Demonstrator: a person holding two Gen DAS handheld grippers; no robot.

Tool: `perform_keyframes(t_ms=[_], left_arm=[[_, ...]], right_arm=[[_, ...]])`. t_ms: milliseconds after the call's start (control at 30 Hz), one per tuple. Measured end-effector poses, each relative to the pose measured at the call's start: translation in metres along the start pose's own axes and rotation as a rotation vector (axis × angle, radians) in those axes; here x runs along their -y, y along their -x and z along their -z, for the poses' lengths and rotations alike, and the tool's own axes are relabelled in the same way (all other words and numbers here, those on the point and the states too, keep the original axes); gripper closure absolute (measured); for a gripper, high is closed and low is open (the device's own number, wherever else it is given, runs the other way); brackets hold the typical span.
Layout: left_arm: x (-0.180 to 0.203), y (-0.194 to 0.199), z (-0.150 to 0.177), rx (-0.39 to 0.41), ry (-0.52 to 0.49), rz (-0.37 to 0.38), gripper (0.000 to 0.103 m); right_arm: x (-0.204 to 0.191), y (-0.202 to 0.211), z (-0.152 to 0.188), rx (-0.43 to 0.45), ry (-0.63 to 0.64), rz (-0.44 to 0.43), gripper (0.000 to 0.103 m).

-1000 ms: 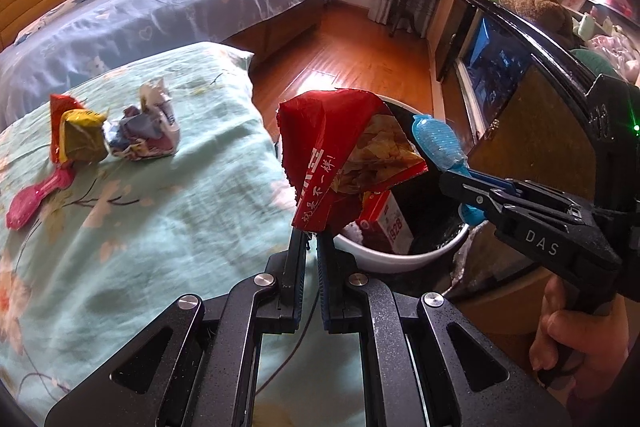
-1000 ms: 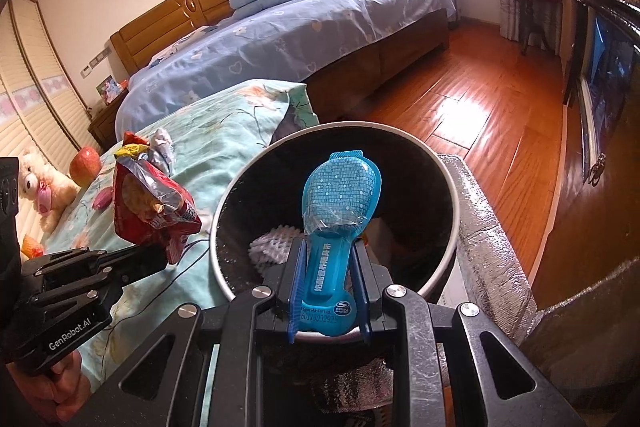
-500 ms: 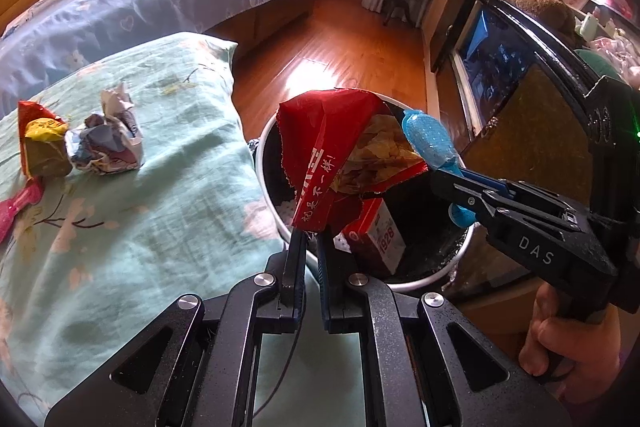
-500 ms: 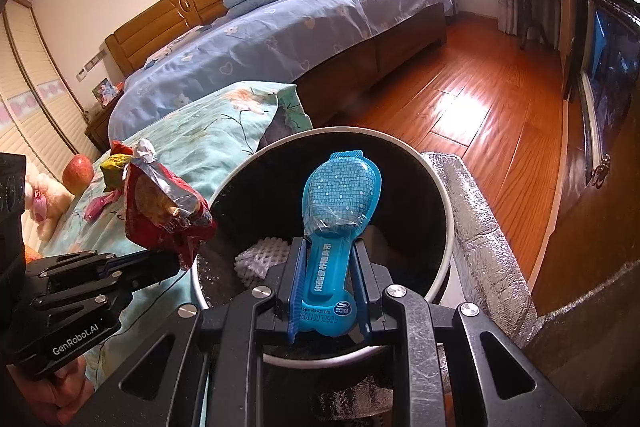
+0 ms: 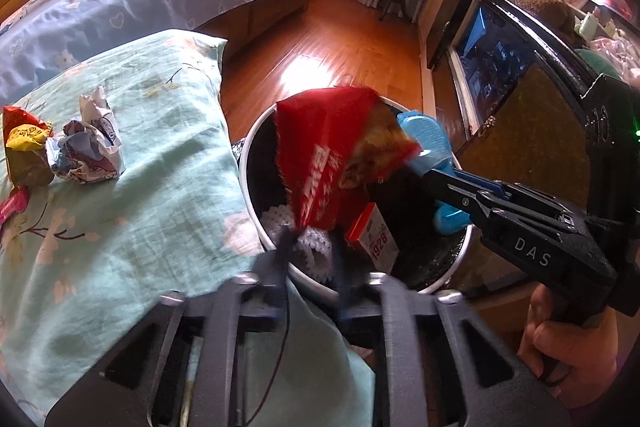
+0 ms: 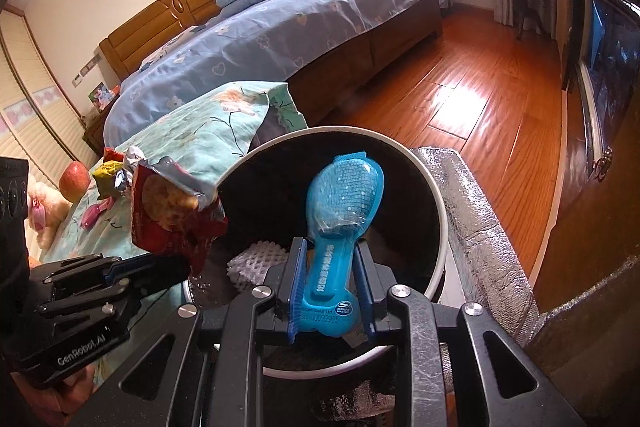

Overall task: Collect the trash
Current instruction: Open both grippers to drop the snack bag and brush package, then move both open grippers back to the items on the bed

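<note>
A round white-rimmed bin (image 5: 256, 155) (image 6: 436, 195) stands beside the bed with the green floral cover (image 5: 120, 227). A red snack bag (image 5: 320, 155) (image 6: 172, 211) hangs over the bin's near edge. My left gripper (image 5: 312, 251) (image 6: 176, 267) is blurred and its jaws are opening. The bag's lower tip sits loose between the spread fingers. My right gripper (image 6: 332, 283) (image 5: 436, 179) holds a blue blister pack (image 6: 344, 195) (image 5: 428, 139) over the bin. Its jaws are easing apart, but the pads still touch the pack. White foam netting (image 6: 256, 259) and a red-white box (image 5: 374, 239) lie inside the bin.
On the cover lie crumpled paper (image 5: 90, 147), a yellow-red wrapper (image 5: 24, 147) and a pink item (image 5: 10, 207). An apple (image 6: 74, 179) sits farther back. A silver foil pad (image 6: 480, 227) lies right of the bin, with a dark cabinet (image 5: 520, 87) behind it. Wooden floor (image 6: 480, 107) lies beyond.
My left gripper's fingers have spread apart from the red bag, which they clamped before. The left view has closed in on the bin. The right gripper and its pack stay put.
</note>
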State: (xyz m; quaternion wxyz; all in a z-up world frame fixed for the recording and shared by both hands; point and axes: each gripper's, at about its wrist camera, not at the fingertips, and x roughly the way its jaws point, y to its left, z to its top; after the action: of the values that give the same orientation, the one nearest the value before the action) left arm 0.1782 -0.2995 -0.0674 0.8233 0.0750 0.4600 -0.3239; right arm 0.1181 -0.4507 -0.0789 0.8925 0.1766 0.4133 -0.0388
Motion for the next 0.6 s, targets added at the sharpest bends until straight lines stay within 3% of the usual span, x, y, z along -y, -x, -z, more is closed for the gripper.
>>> perform_keyframes(t_ms=[33,100,133,233,300,467,600], left_arm=[[-0.001,0.003,0.001,0.011,0.003,-0.002,0.066],[-0.003,0.006,0.002,0.023,0.005,-0.011,0.063],[-0.005,0.008,0.003,0.027,0.008,-0.015,0.060],[-0.016,0.016,0.013,0.040,0.034,-0.028,0.052],[-0.024,0.022,0.021,0.046,0.054,-0.045,0.049],[-0.049,0.035,0.042,0.058,0.116,-0.082,0.048],[-0.074,0.048,0.056,0.070,0.173,-0.115,0.047]], right_arm=[[0.001,0.001,0.000,0.000,-0.003,-0.004,0.076],[0.001,0.003,0.000,0.004,-0.008,-0.007,0.067],[0.001,0.004,-0.001,0.008,-0.009,-0.008,0.058],[-0.002,0.007,0.001,0.015,-0.011,-0.016,0.055],[-0.005,0.009,0.003,0.019,-0.014,-0.028,0.047],[-0.022,0.008,0.007,0.021,-0.002,-0.060,0.029],[-0.041,0.007,0.010,0.017,0.022,-0.087,0.024]])
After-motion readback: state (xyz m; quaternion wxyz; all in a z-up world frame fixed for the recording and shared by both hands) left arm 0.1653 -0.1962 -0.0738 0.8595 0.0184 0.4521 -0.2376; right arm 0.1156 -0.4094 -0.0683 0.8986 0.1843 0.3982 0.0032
